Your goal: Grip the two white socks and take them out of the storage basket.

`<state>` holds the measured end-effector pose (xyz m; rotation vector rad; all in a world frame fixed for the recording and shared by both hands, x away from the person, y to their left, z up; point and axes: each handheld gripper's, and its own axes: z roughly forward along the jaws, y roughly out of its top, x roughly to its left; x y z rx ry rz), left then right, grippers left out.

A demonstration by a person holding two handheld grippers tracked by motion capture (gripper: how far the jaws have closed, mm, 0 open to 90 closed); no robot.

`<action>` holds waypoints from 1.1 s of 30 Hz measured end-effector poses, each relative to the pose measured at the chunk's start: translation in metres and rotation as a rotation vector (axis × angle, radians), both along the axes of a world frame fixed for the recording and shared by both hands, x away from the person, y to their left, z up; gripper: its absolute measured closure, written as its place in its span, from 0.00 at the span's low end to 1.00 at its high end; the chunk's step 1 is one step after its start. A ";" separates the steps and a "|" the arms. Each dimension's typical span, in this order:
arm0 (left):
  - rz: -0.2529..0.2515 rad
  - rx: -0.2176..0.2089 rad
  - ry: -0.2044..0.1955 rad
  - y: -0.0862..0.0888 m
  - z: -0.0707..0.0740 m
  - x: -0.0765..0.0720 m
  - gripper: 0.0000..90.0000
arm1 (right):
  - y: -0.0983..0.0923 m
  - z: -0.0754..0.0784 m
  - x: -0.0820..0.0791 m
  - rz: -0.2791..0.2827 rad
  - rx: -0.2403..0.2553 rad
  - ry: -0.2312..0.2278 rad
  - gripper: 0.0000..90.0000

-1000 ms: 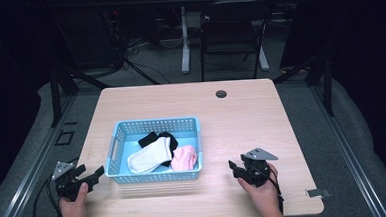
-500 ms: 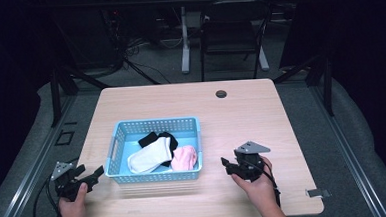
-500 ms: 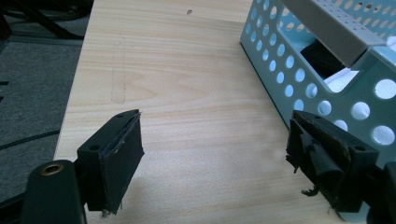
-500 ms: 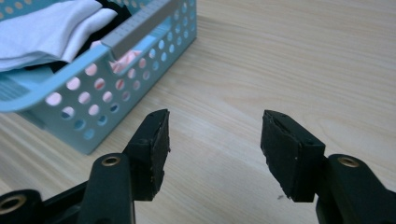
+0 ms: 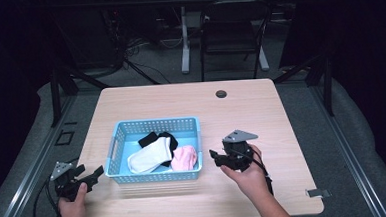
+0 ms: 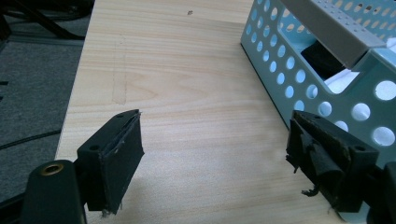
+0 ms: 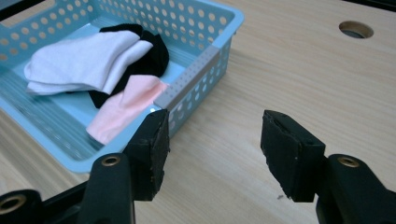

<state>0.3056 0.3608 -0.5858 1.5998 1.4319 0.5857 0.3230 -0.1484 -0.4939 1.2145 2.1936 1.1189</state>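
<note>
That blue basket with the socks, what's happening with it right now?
A person sits at a wooden table with a gripper in each hand. The blue basket holds a white sock, a black sock and a pink sock. The right gripper hangs just right of the basket, jaws wide open and pointed at it, holding nothing. The left gripper rests near the basket's left front corner, also open and empty. No sock is out yet.

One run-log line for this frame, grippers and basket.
left gripper: open, empty | right gripper: open, empty, beside basket | blue perforated plastic basket: white, black, pink socks inside
</note>
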 end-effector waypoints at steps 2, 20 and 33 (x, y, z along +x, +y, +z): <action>0.000 -0.001 0.000 0.000 0.000 0.000 0.20 | 0.005 0.008 0.003 0.014 0.005 -0.003 0.47; -0.002 -0.002 0.006 0.001 0.001 0.000 0.20 | 0.049 0.021 0.033 0.070 -0.033 0.066 0.47; -0.003 -0.004 0.007 0.001 0.001 0.000 0.20 | 0.085 0.016 0.052 0.091 -0.042 0.147 0.48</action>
